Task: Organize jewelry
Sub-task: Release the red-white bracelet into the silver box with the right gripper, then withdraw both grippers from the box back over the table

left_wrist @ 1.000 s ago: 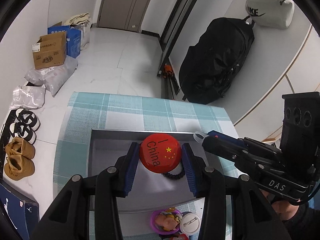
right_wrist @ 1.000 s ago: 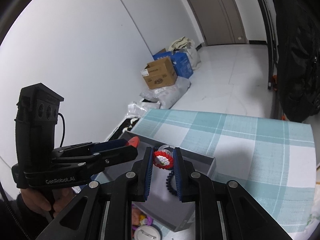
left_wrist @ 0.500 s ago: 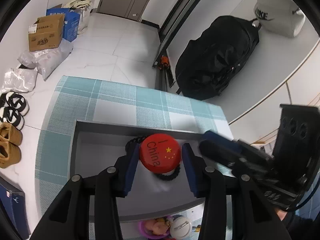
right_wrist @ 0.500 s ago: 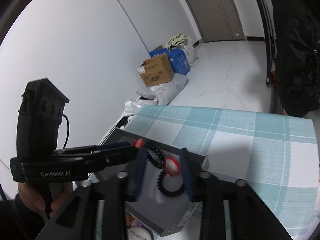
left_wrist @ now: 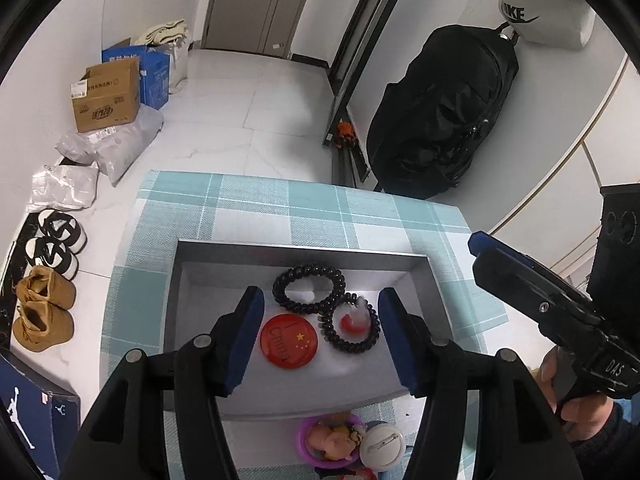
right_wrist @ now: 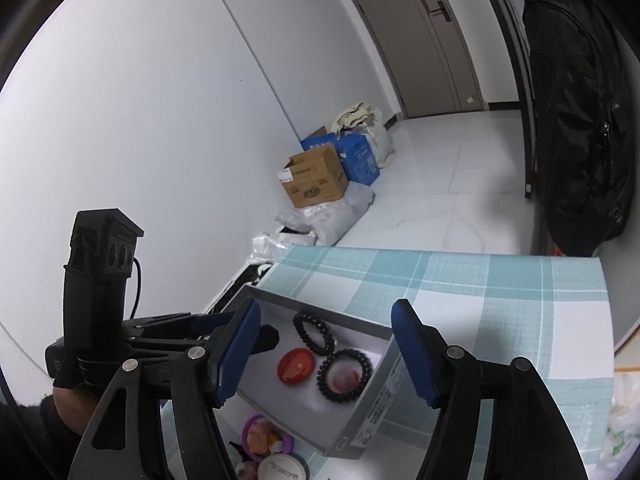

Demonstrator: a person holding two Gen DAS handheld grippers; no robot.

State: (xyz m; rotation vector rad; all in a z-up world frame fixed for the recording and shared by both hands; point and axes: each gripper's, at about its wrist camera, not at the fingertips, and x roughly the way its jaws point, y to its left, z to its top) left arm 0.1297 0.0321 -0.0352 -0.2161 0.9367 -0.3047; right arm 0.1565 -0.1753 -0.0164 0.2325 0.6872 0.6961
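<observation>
Both claws, left (left_wrist: 320, 332) and right (right_wrist: 324, 352), just opening, tilt down, empty, over the tray (left_wrist: 280, 250).

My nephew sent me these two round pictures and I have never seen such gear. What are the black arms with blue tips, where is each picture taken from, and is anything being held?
There is no robot here. A person holds a hand-held grasping tool in each hand, and each tool carries a wide-angle camera that looks along its two blue-padded fingers. So one picture looks out from the left tool, with the right tool showing at its right edge. The other looks out from the right tool.

On a table with a checked cloth sits a grey box. In it lie a red badge, two black coil hair ties and a small red-and-white piece inside one of them. More badges wait on the cloth in front of the box.

Nothing is held. Both tools' jaws have just been opening and stand open, with the badge lying loose below.
</observation>
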